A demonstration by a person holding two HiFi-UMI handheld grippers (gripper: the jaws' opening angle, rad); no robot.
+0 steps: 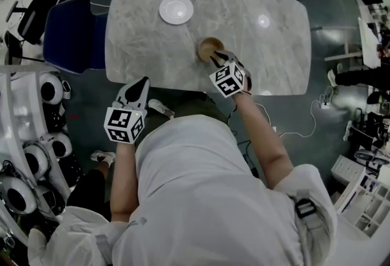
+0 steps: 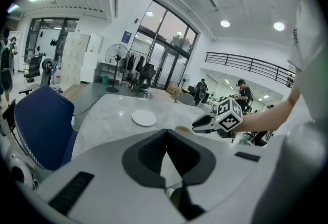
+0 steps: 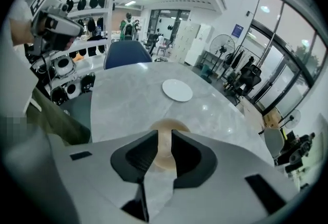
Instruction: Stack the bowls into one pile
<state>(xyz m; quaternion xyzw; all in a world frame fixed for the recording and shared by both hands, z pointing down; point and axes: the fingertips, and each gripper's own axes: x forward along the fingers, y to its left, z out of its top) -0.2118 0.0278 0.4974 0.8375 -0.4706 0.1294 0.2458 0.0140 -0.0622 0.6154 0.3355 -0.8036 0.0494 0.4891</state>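
A tan bowl [image 1: 208, 48] stands upright on the grey marble table [image 1: 152, 58], near its front edge. My right gripper [image 1: 217, 57] hovers just above the bowl's near rim, tilted down. In the right gripper view its jaws [image 3: 164, 136] stand open, and the tan bowl [image 3: 166, 125] shows through the gap, untouched. A white shallow dish [image 1: 176, 9] lies farther back, also seen as the dish [image 3: 177, 89]. My left gripper [image 1: 139, 84] hangs off the table's front edge, its tips together with nothing between them [image 2: 166, 132].
A blue chair [image 1: 70, 33] stands at the table's left side. White round robot heads [image 1: 24, 161] crowd a rack at my left. Cables [image 1: 304, 131] trail on the floor to the right. My own body fills the front edge.
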